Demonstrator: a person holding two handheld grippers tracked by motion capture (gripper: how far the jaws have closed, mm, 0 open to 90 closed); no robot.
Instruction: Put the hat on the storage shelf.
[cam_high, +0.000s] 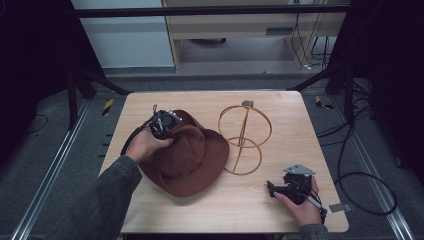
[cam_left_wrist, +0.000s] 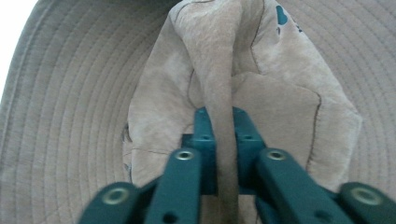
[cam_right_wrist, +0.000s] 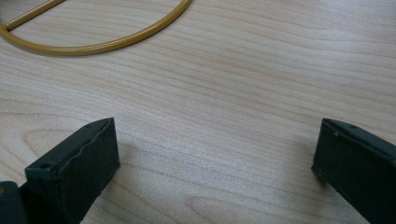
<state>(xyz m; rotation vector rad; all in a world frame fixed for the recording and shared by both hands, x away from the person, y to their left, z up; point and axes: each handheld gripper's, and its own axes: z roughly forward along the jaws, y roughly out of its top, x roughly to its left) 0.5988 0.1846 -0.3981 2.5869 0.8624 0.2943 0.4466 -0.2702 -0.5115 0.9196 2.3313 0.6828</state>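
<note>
A brown brimmed hat (cam_high: 187, 160) lies on the wooden table (cam_high: 280, 200) at about 8 o'clock from centre, just beside a gold wire hat stand (cam_high: 243, 137) at its 2 o'clock. The left gripper (cam_high: 167, 131), at the hat's 11 o'clock edge, has its jaws pinched onto a fold of the crown fabric (cam_left_wrist: 219, 93). The right gripper (cam_high: 274, 190), at the table's 5 o'clock, rests with jaws spread wide over bare wood, the stand's base ring (cam_right_wrist: 116, 42) at its 11 o'clock.

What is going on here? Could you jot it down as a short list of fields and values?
surface: wooden table
hat: brown hat, lying left of centre
stand: gold wire stand, upright, right of the hat
left gripper: shut on a fold of the hat's crown
right gripper: open, low over bare table near the stand's base ring
</note>
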